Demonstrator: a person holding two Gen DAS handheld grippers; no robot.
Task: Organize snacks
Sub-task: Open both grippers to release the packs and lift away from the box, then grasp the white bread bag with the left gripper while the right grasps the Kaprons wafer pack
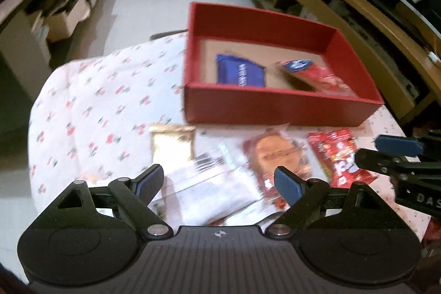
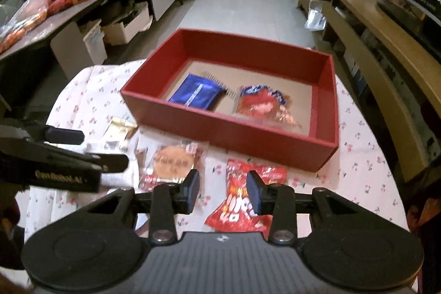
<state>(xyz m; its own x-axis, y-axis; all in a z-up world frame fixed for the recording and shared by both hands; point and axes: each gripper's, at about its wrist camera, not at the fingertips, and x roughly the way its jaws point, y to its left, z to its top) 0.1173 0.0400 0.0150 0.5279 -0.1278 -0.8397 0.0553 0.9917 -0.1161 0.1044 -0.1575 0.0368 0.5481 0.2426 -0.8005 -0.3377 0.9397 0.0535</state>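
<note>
A red box point(image 1: 275, 106) point(image 2: 220, 126) sits on the cherry-print tablecloth and holds a blue packet point(image 1: 239, 72) point(image 2: 197, 91) and a red-and-blue packet point(image 1: 317, 75) point(image 2: 261, 102). In front of the box lie a gold packet point(image 1: 172, 141) point(image 2: 120, 128), a clear white packet point(image 1: 209, 183), a round cookie packet point(image 1: 278, 156) point(image 2: 172, 163) and a red candy bag point(image 1: 339, 156) point(image 2: 239, 200). My left gripper point(image 1: 220, 183) is open above the clear white packet. My right gripper point(image 2: 223, 190) is open and empty, just above the near left part of the red candy bag.
The round table point(image 2: 366, 156) drops off on all sides. A low cluttered bench point(image 2: 69, 4) stands to the left, wooden shelving point(image 2: 386, 51) to the right. The right gripper point(image 1: 399, 156) shows at the left wrist view's right edge; the left gripper point(image 2: 69, 153) shows at the right wrist view's left edge.
</note>
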